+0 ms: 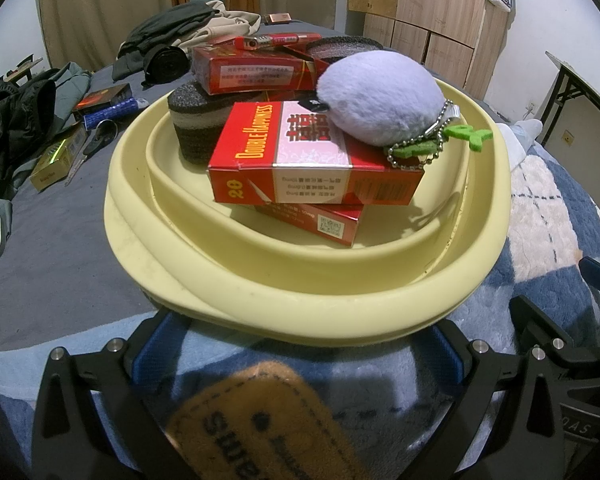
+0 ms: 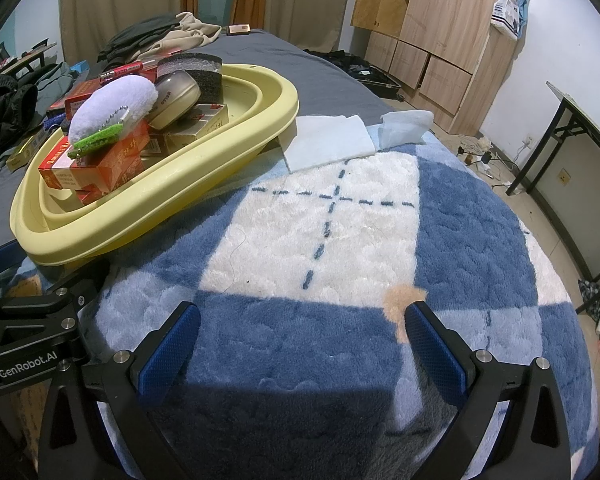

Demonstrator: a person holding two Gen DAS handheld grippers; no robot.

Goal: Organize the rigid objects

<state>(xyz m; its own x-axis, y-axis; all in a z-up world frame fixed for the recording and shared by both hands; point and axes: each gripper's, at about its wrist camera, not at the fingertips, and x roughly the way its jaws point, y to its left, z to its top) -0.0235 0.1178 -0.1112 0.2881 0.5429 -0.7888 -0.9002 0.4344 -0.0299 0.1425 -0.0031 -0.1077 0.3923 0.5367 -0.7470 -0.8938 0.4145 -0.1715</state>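
Observation:
A pale yellow basin (image 1: 300, 292) sits on the bed, piled with rigid items. A red Double Happiness box (image 1: 300, 164) lies on top of another red box (image 1: 324, 224), with a third red box (image 1: 252, 68) and a red lighter (image 1: 276, 41) behind. A dark sponge (image 1: 196, 120) and a lavender plush keychain (image 1: 380, 96) lie among them. My left gripper (image 1: 294, 354) is open, just short of the basin's near rim, holding nothing. My right gripper (image 2: 300, 340) is open over the blue-and-white blanket (image 2: 320, 232), to the right of the basin (image 2: 220, 136). A round beige tin (image 2: 176, 96) shows there.
Loose on the grey sheet left of the basin lie a gold box (image 1: 50, 164), a dark box (image 1: 100, 100), a blue cylinder (image 1: 112, 110) and small scissors (image 1: 96, 140), beside dark clothes (image 1: 16, 120). Two white cloths (image 2: 328, 140) lie beyond the blanket. A folding table (image 2: 580, 128) stands right.

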